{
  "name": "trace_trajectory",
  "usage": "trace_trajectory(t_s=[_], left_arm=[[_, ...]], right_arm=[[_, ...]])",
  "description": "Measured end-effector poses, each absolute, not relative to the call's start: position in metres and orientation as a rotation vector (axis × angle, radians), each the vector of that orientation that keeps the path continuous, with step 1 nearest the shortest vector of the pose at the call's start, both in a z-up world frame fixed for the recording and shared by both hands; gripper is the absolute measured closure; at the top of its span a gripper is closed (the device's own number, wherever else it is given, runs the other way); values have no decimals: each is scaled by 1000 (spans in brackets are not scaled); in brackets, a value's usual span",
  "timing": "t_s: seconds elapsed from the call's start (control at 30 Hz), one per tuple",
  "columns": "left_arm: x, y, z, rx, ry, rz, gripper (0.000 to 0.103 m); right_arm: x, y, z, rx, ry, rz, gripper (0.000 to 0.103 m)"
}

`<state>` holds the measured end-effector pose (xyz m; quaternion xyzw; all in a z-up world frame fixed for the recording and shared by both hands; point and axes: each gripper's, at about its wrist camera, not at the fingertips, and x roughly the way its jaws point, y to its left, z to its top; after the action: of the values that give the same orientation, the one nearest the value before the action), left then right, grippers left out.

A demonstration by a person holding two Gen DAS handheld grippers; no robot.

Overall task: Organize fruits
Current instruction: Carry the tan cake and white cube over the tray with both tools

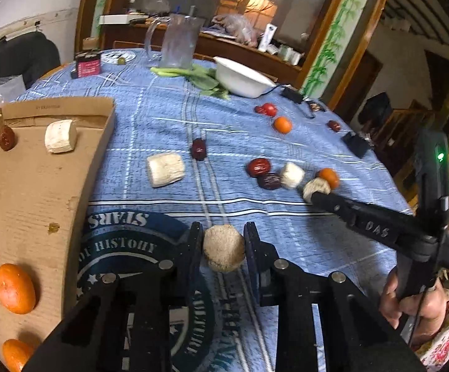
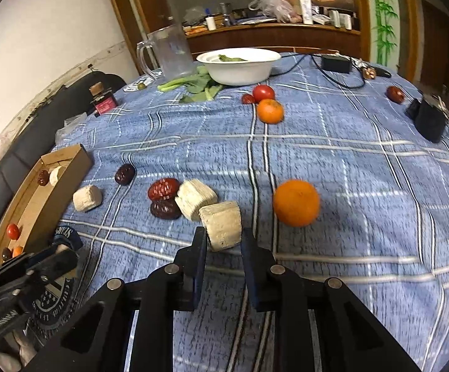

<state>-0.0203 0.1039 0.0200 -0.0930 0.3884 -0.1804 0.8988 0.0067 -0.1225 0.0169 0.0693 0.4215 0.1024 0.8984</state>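
Left wrist view: left gripper clamps a pale round chunk, pads against both its sides, just above the blue cloth. Chunk looks fibrous and dry, probably light and fairly stiff, rough enough not to slip; the side-on hold across its middle looks right. Box lies just left of it, already with two oranges, a date and a white chunk inside. Loose on the cloth: another white block, dark date, and a cluster of dates and chunks near the right gripper, whose tip sits at a chunk there

Right wrist view: right gripper is narrow on a cut chunk, pads on its two flat-ish sides; chunk rests on or barely off the cloth, cannot tell which. Touching it behind is a second chunk, so lifting may nudge that one. Orange just right is round, smooth, likely to roll, better gripped across its widest part with gentle squeeze. Red dates look wrinkled, small, soft-skinned. Tomato by the bowl is the fragile one, easy to crush. Box is well left
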Motion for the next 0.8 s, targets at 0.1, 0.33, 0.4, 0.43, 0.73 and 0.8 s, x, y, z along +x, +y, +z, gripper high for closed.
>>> trace_trajectory(t_s=[0.1,0.33,0.4,0.43,0.73,0.8], left_arm=[[-32,112,28,-232,777,-399,77],[-60,164,61,-334,737,-400,77],[-62,189,74,-351,726,-369,77],[-60,205,80,-356,726,-345,77],[-13,298,100,-331,800,-118,77],[-1,308,93,-339,823,-97,77]], right_arm=[[-9,-119,22,138,874,207,80],[-38,-90,51,74,865,245,80],[-41,-78,60,63,859,266,79],[-42,-68,66,57,856,290,79],[-29,27,96,3,859,479,86],[-20,47,93,-17,870,498,87]])
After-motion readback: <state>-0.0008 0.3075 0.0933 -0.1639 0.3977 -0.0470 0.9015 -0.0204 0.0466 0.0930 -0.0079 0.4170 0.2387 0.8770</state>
